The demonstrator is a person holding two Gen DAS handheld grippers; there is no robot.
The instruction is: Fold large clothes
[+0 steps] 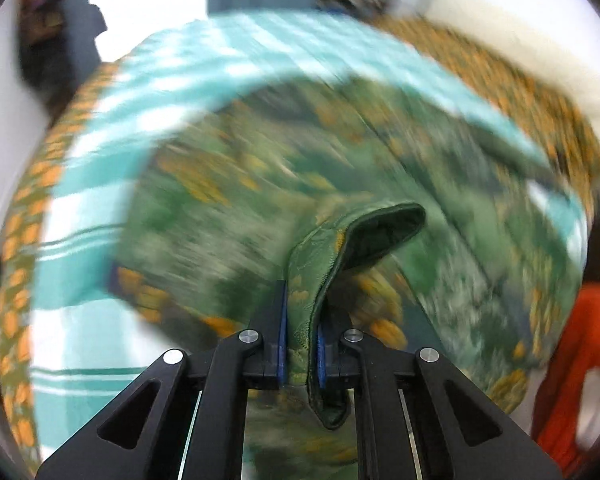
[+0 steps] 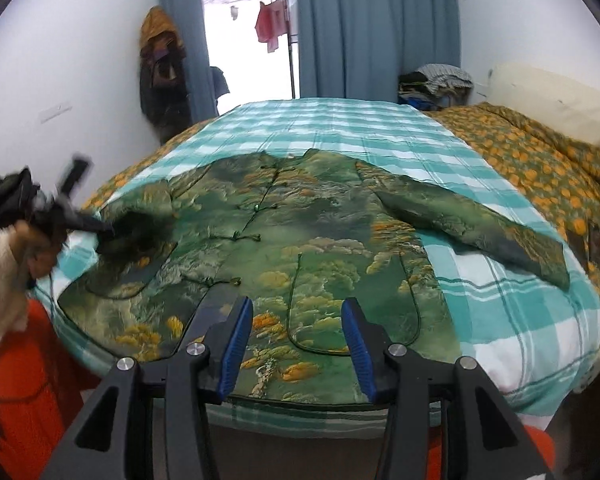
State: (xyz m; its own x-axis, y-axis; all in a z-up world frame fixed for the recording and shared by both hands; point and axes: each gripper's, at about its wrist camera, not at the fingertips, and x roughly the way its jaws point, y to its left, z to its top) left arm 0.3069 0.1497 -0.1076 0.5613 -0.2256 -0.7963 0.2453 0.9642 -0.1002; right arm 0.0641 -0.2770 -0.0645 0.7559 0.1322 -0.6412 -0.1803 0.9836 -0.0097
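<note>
Already pinching jacket sleeve cuff in left tongs; right tongs spread, empty, nearer hem; other sleeve far right of collar.

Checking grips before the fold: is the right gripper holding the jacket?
No. The right gripper is open above the jacket, its pads touching nothing.
</note>
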